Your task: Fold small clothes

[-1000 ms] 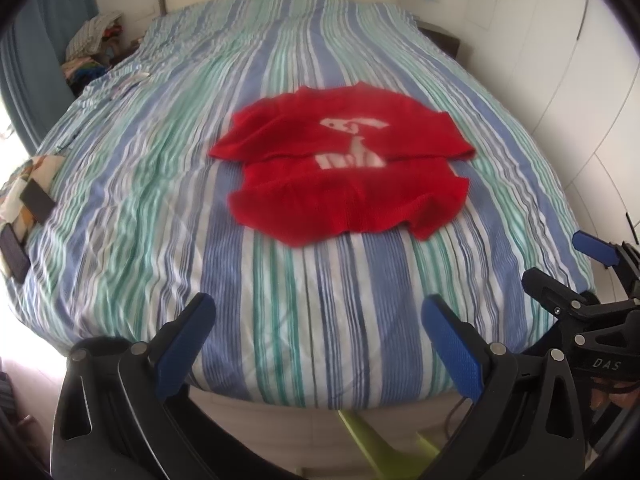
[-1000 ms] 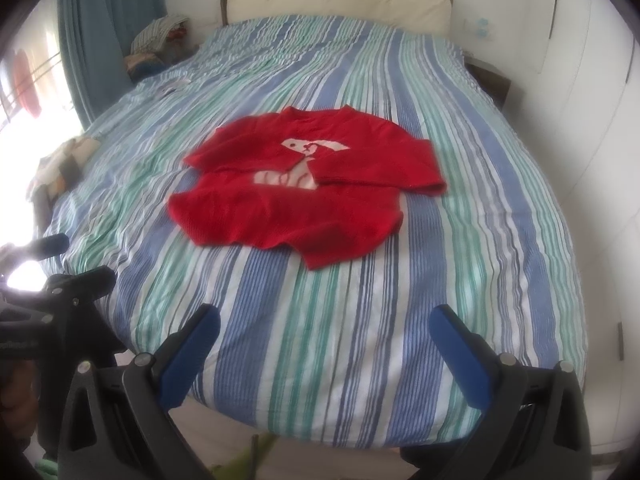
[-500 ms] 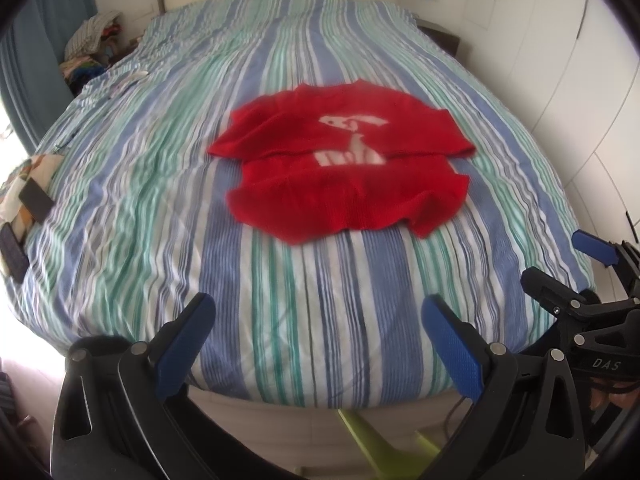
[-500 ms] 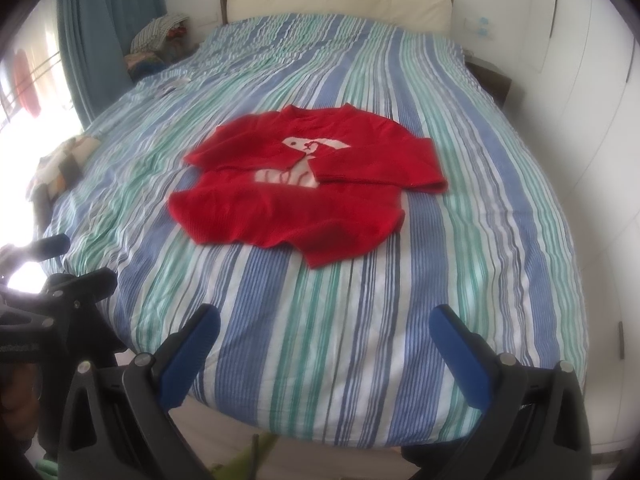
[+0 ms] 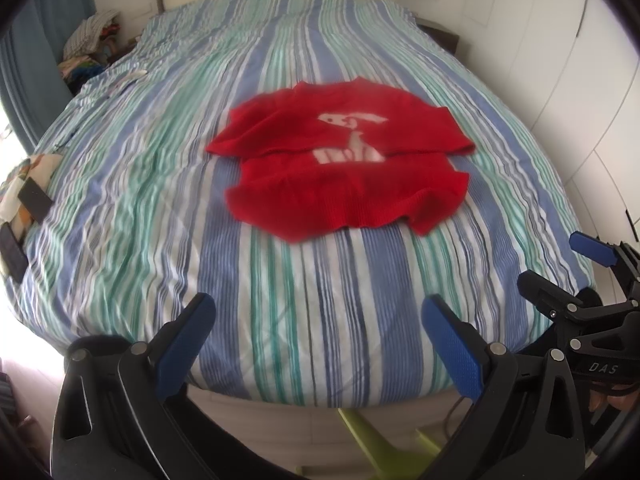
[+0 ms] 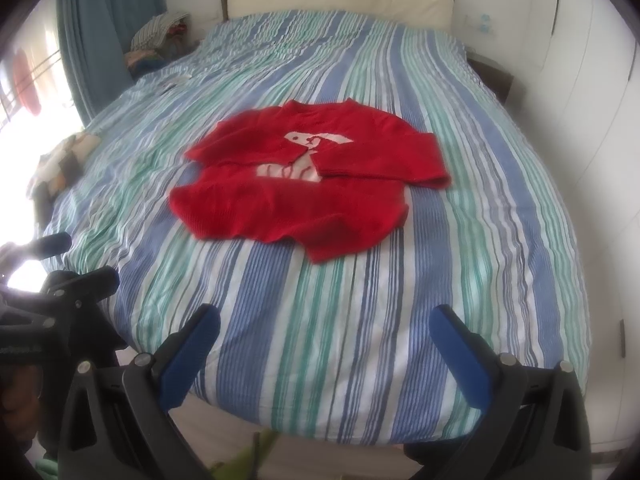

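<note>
Sleeves of the red sweater point(image 5: 344, 168) already lie crossed over its chest, so you look partway through; judging by that, the body fold from hem to collar is what remains. It rests mid-bed on the striped bed point(image 5: 168, 168), well apart from you. Your left gripper point(image 5: 320, 340) and right gripper point(image 6: 326, 344) hold nothing, jaws spread wide.
</note>
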Available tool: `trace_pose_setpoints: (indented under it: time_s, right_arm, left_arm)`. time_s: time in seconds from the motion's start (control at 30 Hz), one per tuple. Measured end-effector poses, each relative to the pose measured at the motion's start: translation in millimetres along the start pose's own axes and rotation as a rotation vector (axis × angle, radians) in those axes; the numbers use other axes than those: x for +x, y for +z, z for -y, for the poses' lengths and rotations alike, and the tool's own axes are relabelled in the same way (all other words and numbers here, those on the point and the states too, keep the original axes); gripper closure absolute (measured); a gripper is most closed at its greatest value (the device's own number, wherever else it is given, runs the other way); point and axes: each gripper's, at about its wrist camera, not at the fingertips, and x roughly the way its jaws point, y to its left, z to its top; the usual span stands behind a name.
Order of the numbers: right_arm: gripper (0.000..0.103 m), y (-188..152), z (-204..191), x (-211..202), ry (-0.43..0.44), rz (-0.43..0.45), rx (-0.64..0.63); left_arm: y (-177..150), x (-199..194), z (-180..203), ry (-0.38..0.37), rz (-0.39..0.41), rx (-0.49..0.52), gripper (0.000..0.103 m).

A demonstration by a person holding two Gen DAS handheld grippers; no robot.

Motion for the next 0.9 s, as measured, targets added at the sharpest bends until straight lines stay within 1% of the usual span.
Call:
trace_pose_setpoints:
  time_s: [0.9]
  right_arm:
    - [0.0,-1.5,-1.5,0.1,0.002,-0.002,0.0]
  left_arm:
    - [-0.8,0.5,0.0,0.001,0.001,0.001,0.0]
